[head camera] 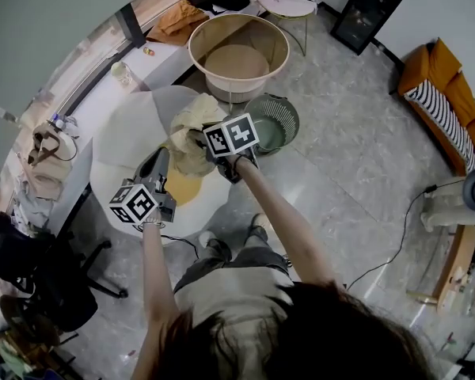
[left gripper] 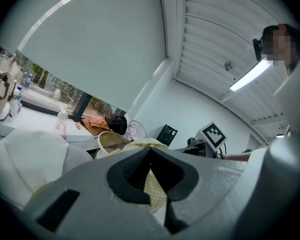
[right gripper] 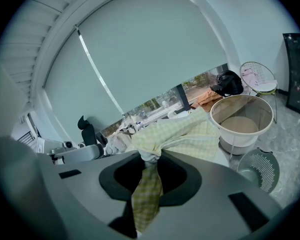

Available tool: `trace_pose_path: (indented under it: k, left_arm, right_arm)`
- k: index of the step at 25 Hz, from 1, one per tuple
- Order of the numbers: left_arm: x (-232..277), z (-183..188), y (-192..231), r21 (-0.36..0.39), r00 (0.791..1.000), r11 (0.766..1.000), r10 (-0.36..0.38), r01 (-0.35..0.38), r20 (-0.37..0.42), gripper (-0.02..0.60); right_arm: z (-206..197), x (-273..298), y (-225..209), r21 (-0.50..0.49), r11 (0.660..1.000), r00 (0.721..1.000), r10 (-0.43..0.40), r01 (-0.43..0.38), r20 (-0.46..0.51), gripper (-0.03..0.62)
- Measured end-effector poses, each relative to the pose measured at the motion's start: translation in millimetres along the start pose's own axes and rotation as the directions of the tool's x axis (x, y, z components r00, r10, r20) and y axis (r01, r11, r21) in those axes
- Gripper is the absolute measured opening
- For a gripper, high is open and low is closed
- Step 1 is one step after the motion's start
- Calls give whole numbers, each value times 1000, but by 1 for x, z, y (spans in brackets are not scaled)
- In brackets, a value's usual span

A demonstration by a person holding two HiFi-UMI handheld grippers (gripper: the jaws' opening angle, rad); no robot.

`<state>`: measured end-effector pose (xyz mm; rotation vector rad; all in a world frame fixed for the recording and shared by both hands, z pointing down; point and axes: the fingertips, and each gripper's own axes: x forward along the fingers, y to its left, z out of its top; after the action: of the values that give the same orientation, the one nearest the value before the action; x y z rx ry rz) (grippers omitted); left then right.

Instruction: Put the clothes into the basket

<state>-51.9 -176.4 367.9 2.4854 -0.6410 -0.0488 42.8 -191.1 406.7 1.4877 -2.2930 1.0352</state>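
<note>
Bunched pale yellow checked garment (head camera: 188, 133)

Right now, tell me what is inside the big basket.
Inside the basket only its bare tan bottom shows, no clothes. From the right gripper view its near wall hides the front of the bottom.

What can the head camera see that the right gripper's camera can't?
Only the head view shows the orange sofa with a striped cushion and the person's grey trousers. Only the right gripper view shows the white slatted ceiling and the right gripper with its jaws pinching the cloth's tail. Both show the pale yellow checked cloth, the round beige laundry basket and the green slatted bin.
</note>
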Motion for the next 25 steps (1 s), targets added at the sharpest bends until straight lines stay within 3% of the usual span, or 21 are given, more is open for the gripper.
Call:
trace_pose_path:
  k: [25]
  left_arm:
    - [139, -48, -118, 32, 996, 996, -84, 85, -22, 11]
  right_arm:
    - [0, -117, -145, 10, 998, 997, -70, 69, 20, 74]
